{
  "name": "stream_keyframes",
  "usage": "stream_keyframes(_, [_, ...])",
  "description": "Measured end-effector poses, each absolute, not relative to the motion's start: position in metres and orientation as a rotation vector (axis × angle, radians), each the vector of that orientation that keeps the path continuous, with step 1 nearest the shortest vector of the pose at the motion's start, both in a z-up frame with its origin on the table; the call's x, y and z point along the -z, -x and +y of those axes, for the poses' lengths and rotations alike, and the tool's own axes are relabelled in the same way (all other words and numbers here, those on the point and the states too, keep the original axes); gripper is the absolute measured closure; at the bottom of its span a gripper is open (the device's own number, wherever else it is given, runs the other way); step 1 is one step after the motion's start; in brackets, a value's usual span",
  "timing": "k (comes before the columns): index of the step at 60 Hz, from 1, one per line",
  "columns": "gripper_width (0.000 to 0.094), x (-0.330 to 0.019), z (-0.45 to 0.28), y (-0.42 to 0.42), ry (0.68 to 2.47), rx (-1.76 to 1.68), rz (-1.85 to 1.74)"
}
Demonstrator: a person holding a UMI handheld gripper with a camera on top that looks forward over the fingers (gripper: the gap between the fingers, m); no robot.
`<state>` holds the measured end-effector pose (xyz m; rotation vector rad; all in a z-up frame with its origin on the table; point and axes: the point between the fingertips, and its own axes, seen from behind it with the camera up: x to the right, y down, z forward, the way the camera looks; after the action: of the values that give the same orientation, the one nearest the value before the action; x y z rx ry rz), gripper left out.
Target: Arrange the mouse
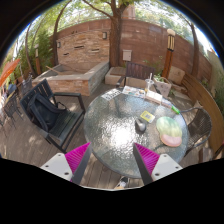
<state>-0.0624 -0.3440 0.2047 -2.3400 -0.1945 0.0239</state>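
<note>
Mouse (124,181): not positively identified. The best candidate is a small dark low object at the near rim of the glass table (110,125), down between the two fingers. It is too small for the shape or any cable to be confirmed.

Handling, judged rather than seen:
- A light, rigid plastic shell is expected, with a smooth domed top that is likely slippery.
- Glass underneath means low friction, so it could be pushed away if touched by one finger first.
- It is best taken across the two long sides, low on the body, below the dome.
- The buttons and wheel are to be avoided, and a moderate squeeze is enough.
- If a cable is present, drag is to be expected.

Gripper (111,150): the fingers are held apart and nothing is clamped. The magenta pads (78,156) are seen over the near part of the table with a wide gap between them.

Also on the table:
- A pale green and pink rounded object (170,132) is on the right side.
- A small pale item (147,117) is set just inboard of it, toward the table centre.

Around the table:
- A black chair (50,110) is set to the left.
- Cushioned seating (85,78) is behind the table on the left.
- A brick wall (95,40) and a tree trunk (115,30) are seen beyond the far side.
</note>
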Motion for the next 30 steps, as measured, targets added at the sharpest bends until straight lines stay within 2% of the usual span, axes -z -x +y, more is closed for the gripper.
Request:
stream_keyframes(12, [0.0082,-0.106,-0.248,-0.041,2.371,0.061,-0.130])
stream_keyframes(23, [0.0087,-0.052,-0.147,-0.082,2.317,0.051,-0.117])
stream_keyframes(30, [0.0093,-0.013,-0.104,-0.090,2.344,0.030,-0.127])
